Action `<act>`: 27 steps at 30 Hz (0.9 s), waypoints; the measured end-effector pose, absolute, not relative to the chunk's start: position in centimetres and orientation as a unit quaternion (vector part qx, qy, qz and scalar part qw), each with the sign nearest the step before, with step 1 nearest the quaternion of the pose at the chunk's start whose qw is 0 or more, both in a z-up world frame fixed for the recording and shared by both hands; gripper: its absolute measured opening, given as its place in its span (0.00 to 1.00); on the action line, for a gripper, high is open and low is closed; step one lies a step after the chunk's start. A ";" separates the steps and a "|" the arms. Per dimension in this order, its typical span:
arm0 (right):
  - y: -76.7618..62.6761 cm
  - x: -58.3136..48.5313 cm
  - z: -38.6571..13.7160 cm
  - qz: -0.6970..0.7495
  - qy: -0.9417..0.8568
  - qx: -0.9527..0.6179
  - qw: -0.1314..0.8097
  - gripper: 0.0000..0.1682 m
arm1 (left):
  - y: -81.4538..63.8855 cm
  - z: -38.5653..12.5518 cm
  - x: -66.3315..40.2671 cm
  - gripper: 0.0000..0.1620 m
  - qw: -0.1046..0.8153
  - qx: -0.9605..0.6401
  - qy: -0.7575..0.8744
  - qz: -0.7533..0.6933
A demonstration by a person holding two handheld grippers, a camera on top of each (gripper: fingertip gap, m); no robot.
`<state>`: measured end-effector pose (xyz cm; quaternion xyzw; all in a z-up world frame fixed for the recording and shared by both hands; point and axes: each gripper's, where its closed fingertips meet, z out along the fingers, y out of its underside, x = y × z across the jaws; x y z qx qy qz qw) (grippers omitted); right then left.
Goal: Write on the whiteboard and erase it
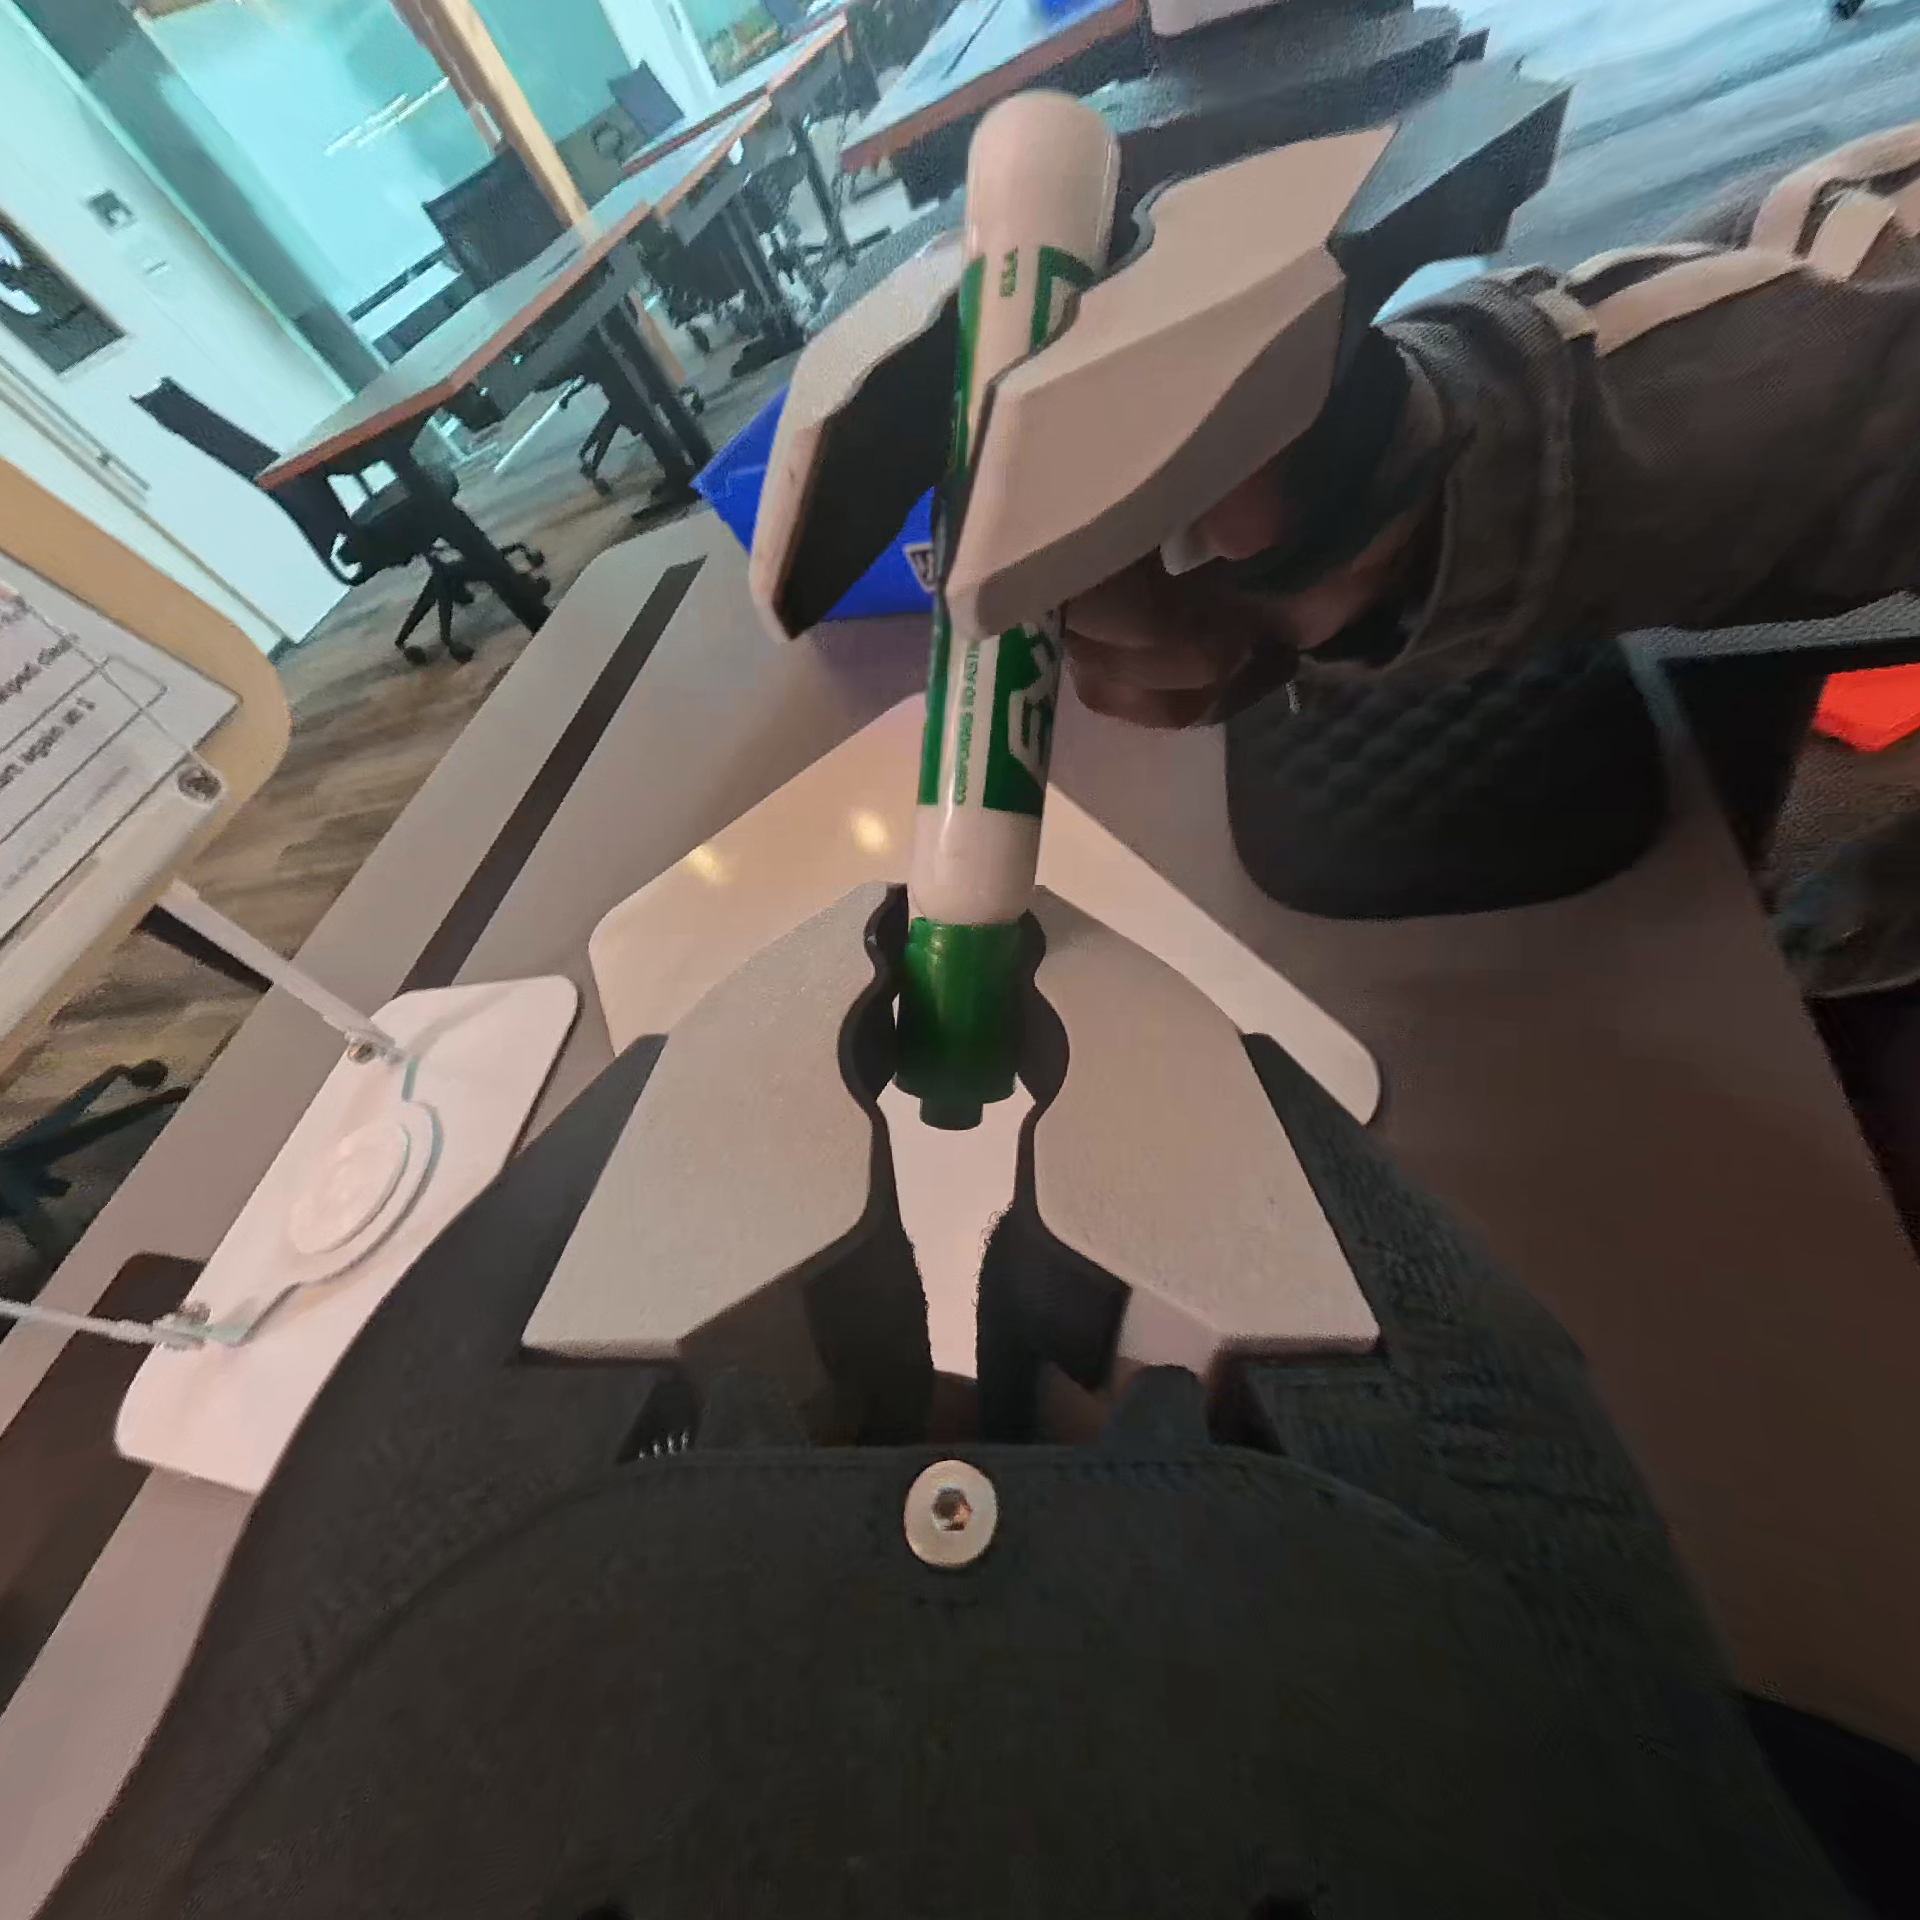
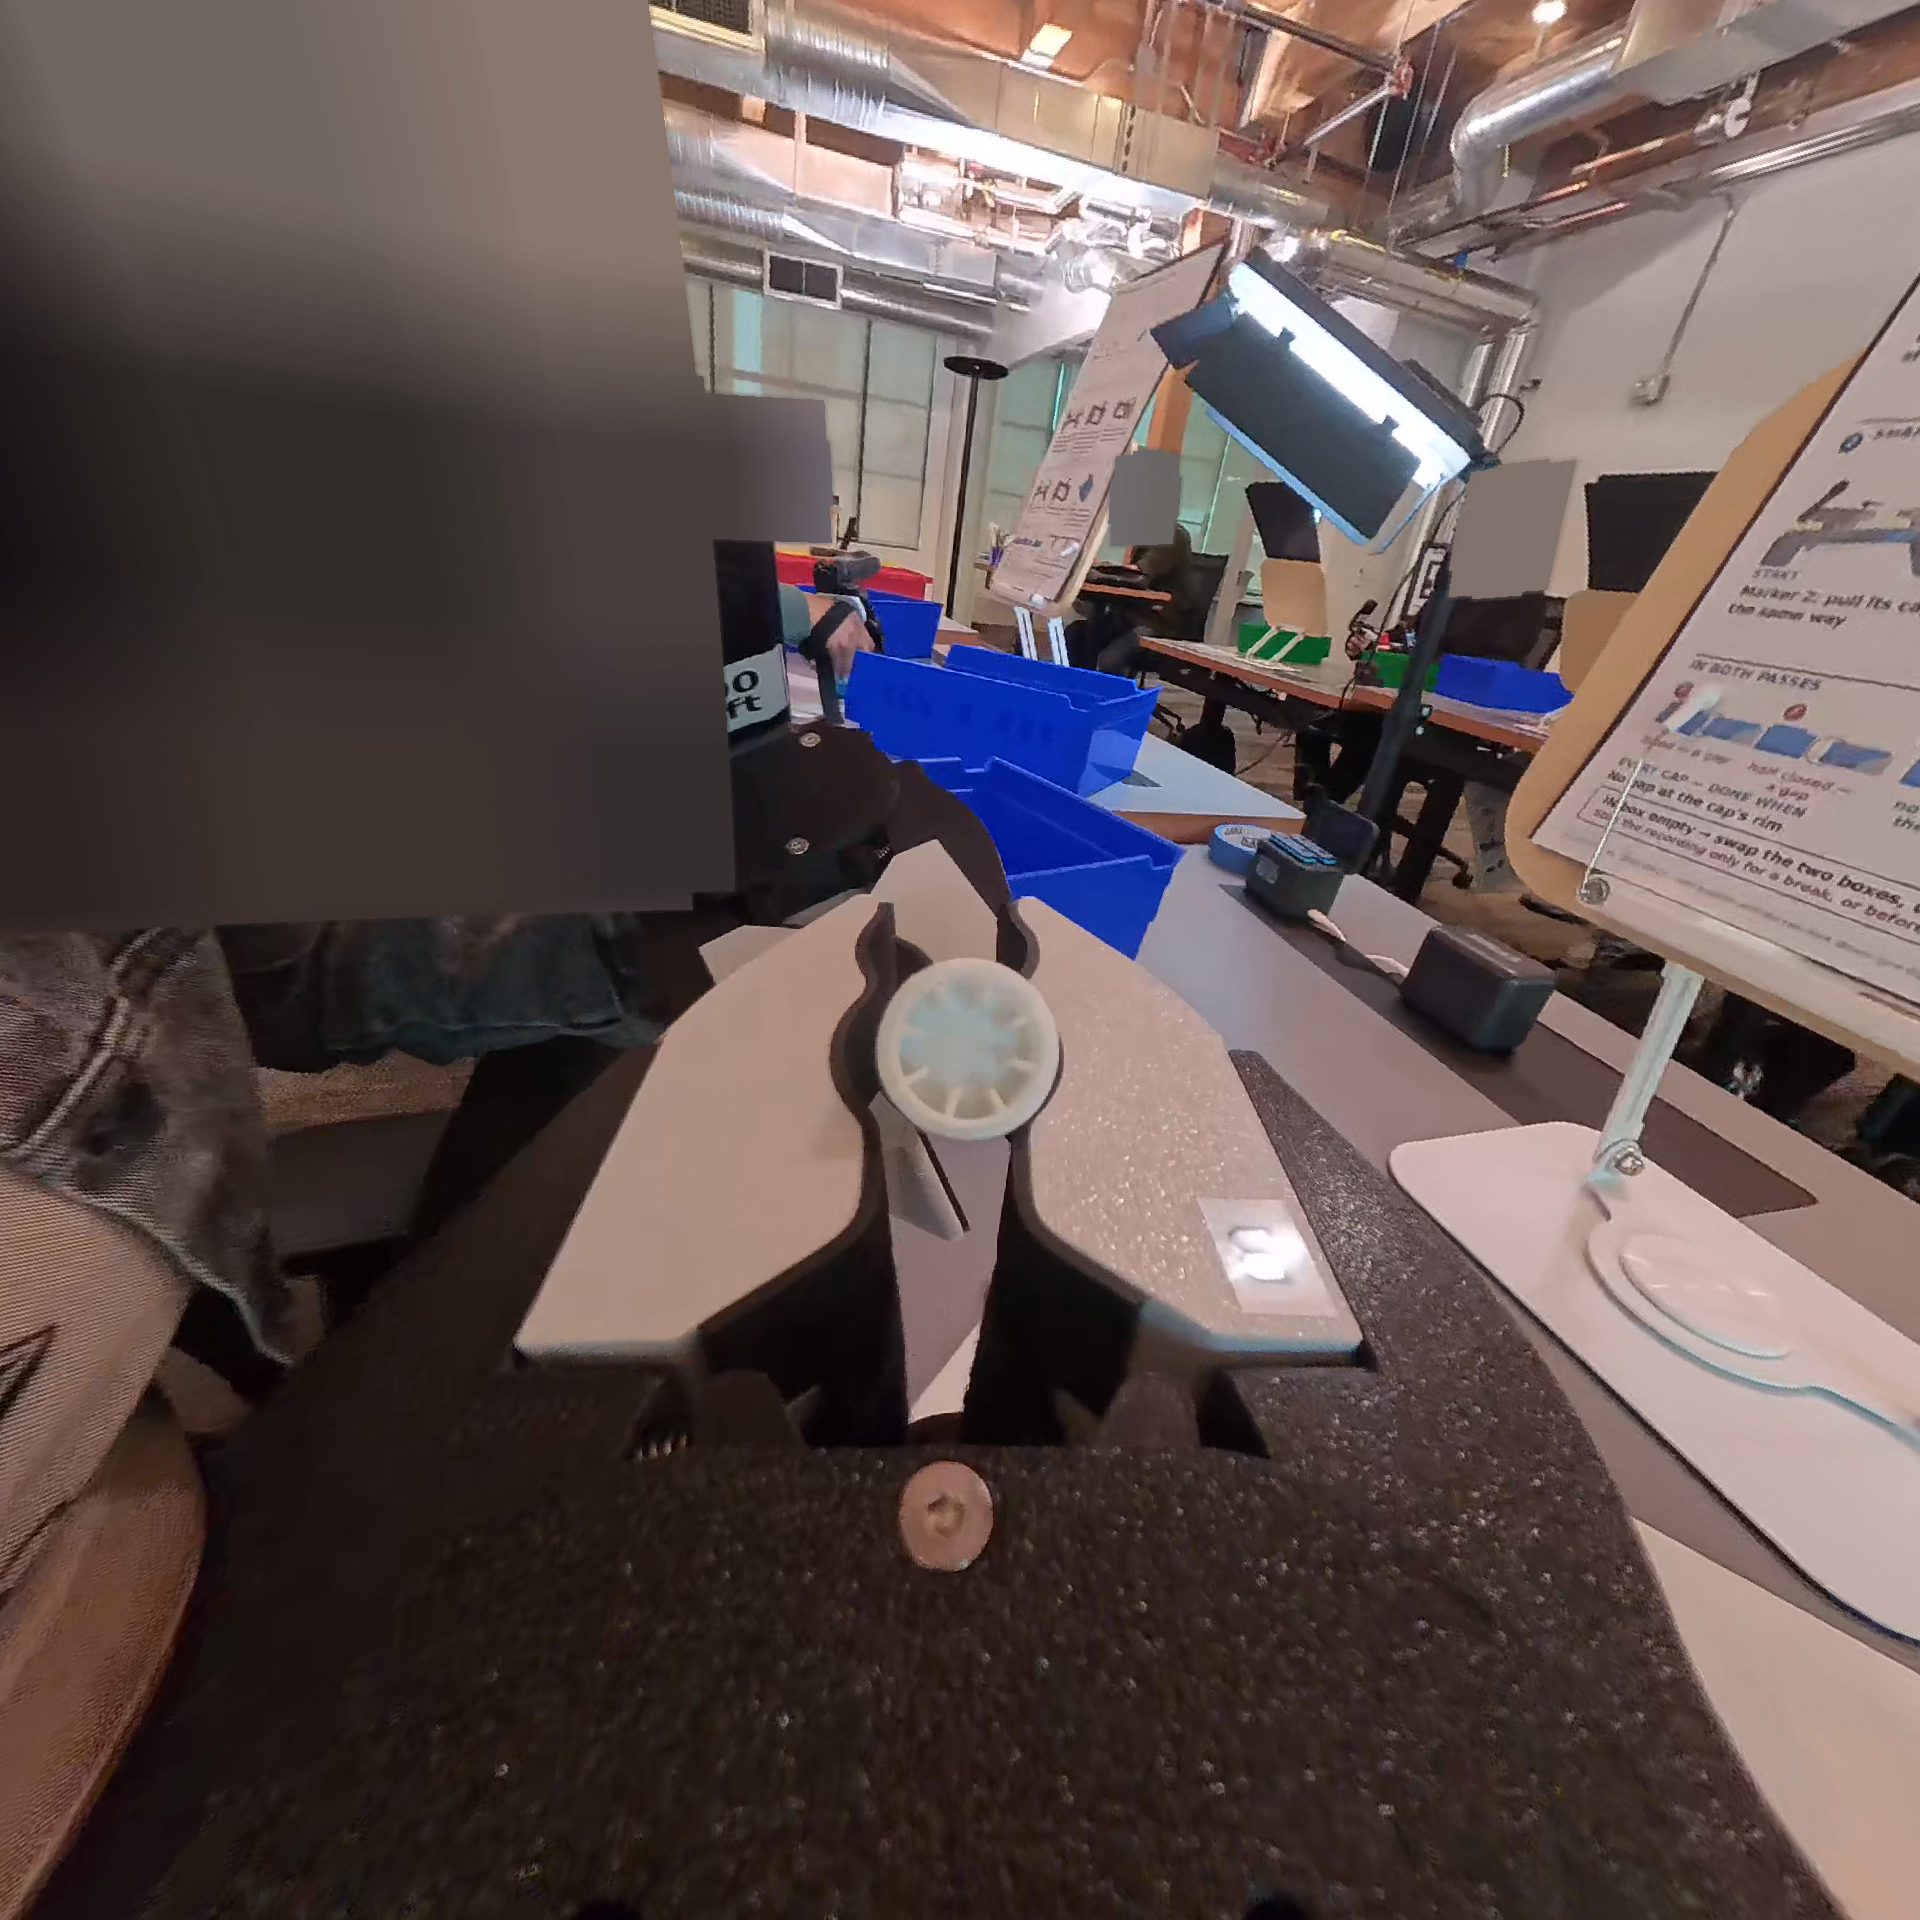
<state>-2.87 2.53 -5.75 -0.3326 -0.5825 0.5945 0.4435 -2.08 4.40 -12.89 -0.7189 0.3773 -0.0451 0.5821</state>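
Left claw (image 1: 954, 1023) clamps marker cap (image 1: 954, 1023); right claw (image 1: 971, 436) clamps marker (image 1: 987, 665) barrel.

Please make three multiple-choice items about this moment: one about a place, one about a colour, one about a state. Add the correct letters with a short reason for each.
1. Where does the left gripper hold the marker?
A. at its green cap
B. at its white rear end
C. nowhere

2. What colour are the bins behind the right gripper?
A. red
B. blue
C. yellow

3. What is the state of the right gripper?
A. open and empty
B. shut on the marker
C. resting on the table

Answers: 1 A, the cap sits between its fingers. 2 B, the bins are plainly blue. 3 B, its fingers clamp the barrel.
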 end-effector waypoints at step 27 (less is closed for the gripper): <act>10.3 -2.6 -4.6 0.567 -0.509 -0.446 0.469 0.12 | 6.7 -20.1 -11.1 0.11 0.513 -0.846 0.146 -0.012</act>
